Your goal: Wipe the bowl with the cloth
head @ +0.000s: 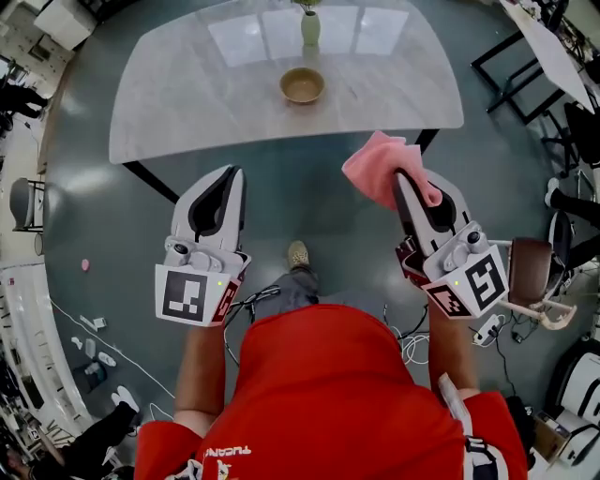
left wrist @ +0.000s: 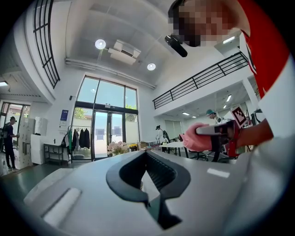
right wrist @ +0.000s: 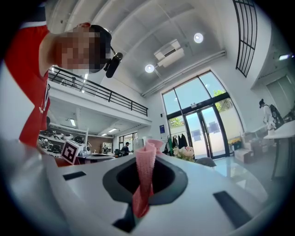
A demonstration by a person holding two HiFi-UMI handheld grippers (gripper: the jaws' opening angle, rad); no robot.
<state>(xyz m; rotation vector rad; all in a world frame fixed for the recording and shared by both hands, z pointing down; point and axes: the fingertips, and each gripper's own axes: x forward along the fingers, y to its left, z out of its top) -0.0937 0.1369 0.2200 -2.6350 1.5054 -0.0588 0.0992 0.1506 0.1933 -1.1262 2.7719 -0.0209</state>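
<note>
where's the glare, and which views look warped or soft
Head view: window glare streaks the table beyond the bowl; the room's edges curve. Left gripper view: round fisheye, black corners; the shut left claw looks soft up close. Right gripper view: same black corners; the cloth pinched in the right claw is blurred, and a ceiling lamp blows out white.

Table [head: 187, 103] is sitting up ahead w/ the bowl [head: 302, 85] resting on it approx mid, vase [head: 310, 26] standing just behind the bowl. Left gripper [head: 229, 176] and right gripper [head: 405, 180] are hanging side by side short of the table, over the floor. Cloth [head: 375, 161] is sticking out btwn the right one's jaws.
</note>
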